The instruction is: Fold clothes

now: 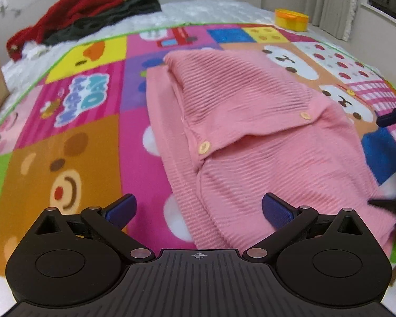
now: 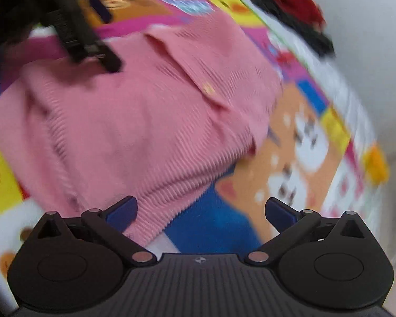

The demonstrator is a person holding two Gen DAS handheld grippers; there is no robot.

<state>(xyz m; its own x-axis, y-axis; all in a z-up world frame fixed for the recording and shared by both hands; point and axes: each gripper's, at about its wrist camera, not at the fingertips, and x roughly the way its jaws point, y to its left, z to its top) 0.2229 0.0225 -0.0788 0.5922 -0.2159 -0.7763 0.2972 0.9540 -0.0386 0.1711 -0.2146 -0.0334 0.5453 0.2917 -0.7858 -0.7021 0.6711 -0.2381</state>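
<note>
A pink ribbed knit cardigan [image 1: 250, 132] with pale buttons lies partly folded on a colourful cartoon blanket [image 1: 79, 145]. My left gripper [image 1: 199, 210] is open and empty, just above the cardigan's near hem. My right gripper [image 2: 200, 211] is open and empty, over the cardigan's [image 2: 145, 121] lower edge and the blanket [image 2: 290, 158]. The right gripper's fingers show at the right edge of the left wrist view [image 1: 393, 117]. The left gripper shows as a dark blurred shape at the upper left of the right wrist view [image 2: 76, 31]. The right wrist view is motion-blurred.
A red garment [image 1: 74, 8] and a dark garment [image 1: 105, 18] are piled at the far left of the bed. A yellow-orange round container [image 1: 291, 19] sits at the far right near a curtain [image 1: 335, 2]. White bedding [image 1: 198, 10] lies beyond the blanket.
</note>
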